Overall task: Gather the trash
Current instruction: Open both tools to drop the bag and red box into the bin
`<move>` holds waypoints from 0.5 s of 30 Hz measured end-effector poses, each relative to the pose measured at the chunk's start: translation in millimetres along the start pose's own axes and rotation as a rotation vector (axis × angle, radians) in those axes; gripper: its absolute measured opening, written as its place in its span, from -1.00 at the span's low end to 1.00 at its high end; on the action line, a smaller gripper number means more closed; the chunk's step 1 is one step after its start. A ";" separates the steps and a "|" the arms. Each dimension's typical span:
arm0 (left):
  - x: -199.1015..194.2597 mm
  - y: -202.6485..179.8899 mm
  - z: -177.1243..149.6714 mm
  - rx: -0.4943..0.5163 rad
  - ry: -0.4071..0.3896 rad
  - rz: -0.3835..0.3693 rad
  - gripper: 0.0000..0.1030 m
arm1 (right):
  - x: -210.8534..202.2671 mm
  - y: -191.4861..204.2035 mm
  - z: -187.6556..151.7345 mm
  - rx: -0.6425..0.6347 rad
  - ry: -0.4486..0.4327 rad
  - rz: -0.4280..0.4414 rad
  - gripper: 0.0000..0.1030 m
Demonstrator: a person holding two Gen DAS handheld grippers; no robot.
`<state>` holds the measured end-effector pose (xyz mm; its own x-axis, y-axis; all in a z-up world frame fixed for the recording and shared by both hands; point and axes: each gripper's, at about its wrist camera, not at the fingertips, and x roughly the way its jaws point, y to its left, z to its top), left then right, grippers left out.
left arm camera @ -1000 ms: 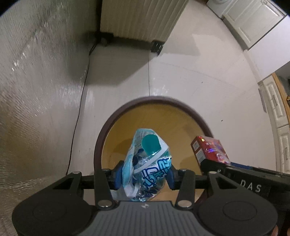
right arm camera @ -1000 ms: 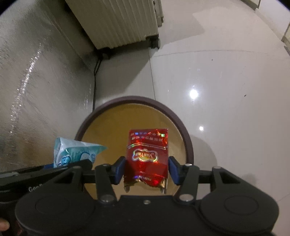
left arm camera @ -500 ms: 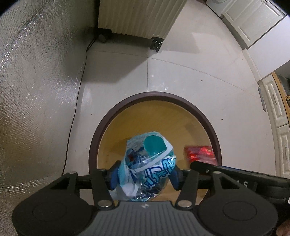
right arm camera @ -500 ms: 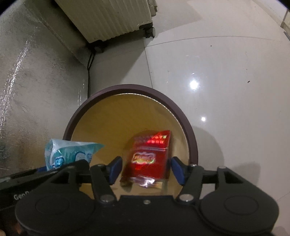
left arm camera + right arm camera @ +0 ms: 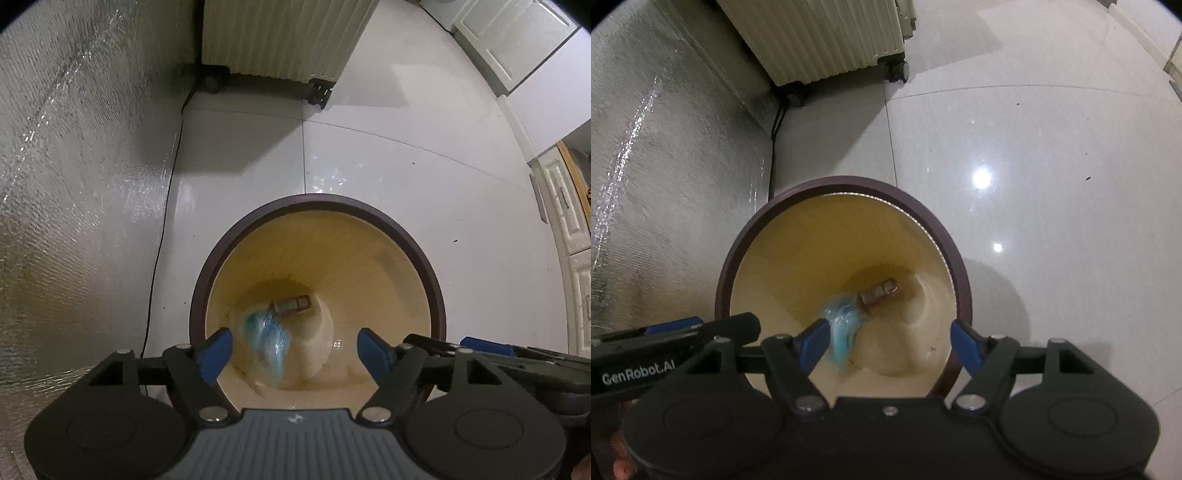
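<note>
Both wrappers dropped: blue wrapper [image 5: 266, 341] falling, red pack [image 5: 293, 305] at bin [image 5: 406, 236] bottom. Left gripper [image 5: 294, 350], right gripper [image 5: 886, 345] opening, empty. Hold over bin until settled.

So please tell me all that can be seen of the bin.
The bin is round, with a dark brown rim and a smooth pale yellow inside that looks like plastic. It stands upright and open on the glossy tiled floor, near a textured wall, just below both tongs. Deep inside are a blurred blue wrapper and a small reddish packet at the bottom.
</note>
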<state>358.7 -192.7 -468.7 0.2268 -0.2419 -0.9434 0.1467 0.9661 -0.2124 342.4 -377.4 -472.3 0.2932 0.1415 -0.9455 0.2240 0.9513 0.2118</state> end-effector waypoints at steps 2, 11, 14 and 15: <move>-2.7 -0.8 -1.2 0.005 0.002 0.003 0.50 | -3.2 -0.9 -0.1 -0.006 -0.001 0.000 0.43; -16.4 0.0 -6.1 0.028 0.004 0.053 0.69 | -17.9 -3.1 -4.9 -0.033 -0.014 -0.026 0.46; -21.7 3.1 -7.2 0.022 0.007 0.065 0.73 | -23.5 -2.5 -8.9 -0.043 -0.017 -0.028 0.53; -23.4 2.9 -7.8 0.023 0.010 0.071 0.77 | -25.1 -1.7 -10.4 -0.049 -0.017 -0.027 0.57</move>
<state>346.4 -183.6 -449.3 0.2283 -0.1715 -0.9584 0.1525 0.9785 -0.1387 325.0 -379.7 -451.4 0.3038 0.1115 -0.9462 0.1863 0.9670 0.1738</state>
